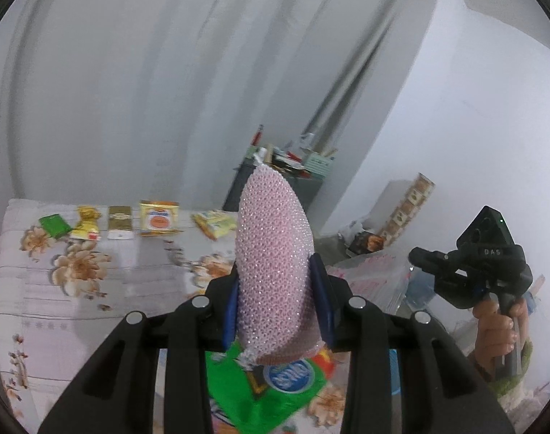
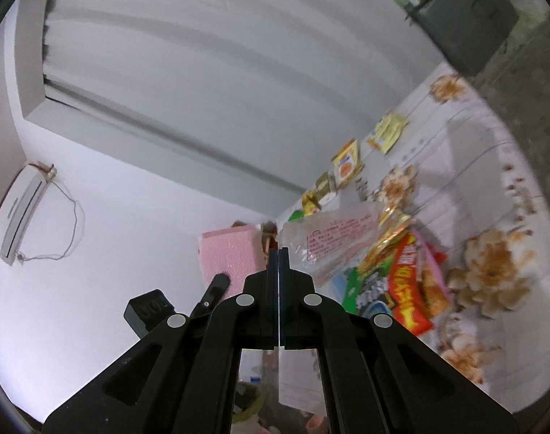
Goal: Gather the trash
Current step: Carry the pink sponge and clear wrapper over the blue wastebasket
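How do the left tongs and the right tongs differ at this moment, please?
The left tongs are shut on a pink scrubbing sponge; the right tongs are fully shut on a clear plastic bag. The sponge stands upright, while the bag hangs limp. Both are black with blue pads.

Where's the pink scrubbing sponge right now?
In the left wrist view the pink scrubbing sponge stands upright, clamped in the left tool, above a green wrapper on the floral cloth.

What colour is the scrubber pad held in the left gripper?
Pale pink with a shiny, beaded mesh texture; the scrubber pad shows best in the left wrist view.
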`<state>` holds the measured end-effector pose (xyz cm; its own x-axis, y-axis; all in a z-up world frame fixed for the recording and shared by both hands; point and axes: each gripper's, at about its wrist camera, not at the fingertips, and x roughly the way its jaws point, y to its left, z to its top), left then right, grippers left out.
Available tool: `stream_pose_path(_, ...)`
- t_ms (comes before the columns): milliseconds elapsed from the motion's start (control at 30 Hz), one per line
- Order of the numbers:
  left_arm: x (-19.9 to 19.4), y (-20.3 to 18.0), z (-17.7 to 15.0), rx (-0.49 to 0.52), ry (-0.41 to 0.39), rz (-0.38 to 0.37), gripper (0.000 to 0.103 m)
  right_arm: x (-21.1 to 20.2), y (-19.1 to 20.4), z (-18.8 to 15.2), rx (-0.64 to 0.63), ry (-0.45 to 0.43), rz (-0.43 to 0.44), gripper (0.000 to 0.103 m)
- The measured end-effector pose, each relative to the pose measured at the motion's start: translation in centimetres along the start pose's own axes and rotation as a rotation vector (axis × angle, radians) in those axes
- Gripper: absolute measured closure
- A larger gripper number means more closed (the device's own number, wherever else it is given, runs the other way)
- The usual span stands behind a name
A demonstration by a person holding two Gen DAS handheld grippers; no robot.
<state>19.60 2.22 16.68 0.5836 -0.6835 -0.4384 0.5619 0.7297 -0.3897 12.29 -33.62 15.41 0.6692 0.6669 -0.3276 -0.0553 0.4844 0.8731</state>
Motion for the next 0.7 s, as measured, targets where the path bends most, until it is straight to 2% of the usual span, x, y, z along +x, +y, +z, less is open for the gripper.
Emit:
stream_pose_path(267, 3.8, -6.7, -1.5, 0.073, 0.085, -0.101, 0.069, -9.2, -4.2, -1.8, 0.062, -0.159, -0.039, 0.103)
stream_pose_path(533, 11.4, -16.1, -4.3, 0.195, 0.223, -0.233, 0.069, -19.5, -10.6, -4.7, 0.177, -0.351, -0.097, 0.103)
stream_pose_path(700, 17.2, -23.8, -7.4, 0.28, 0.337, -0.315, 0.069, -24.3, -15.5, -6.7, 0.28, -0.447, -0.151, 0.103)
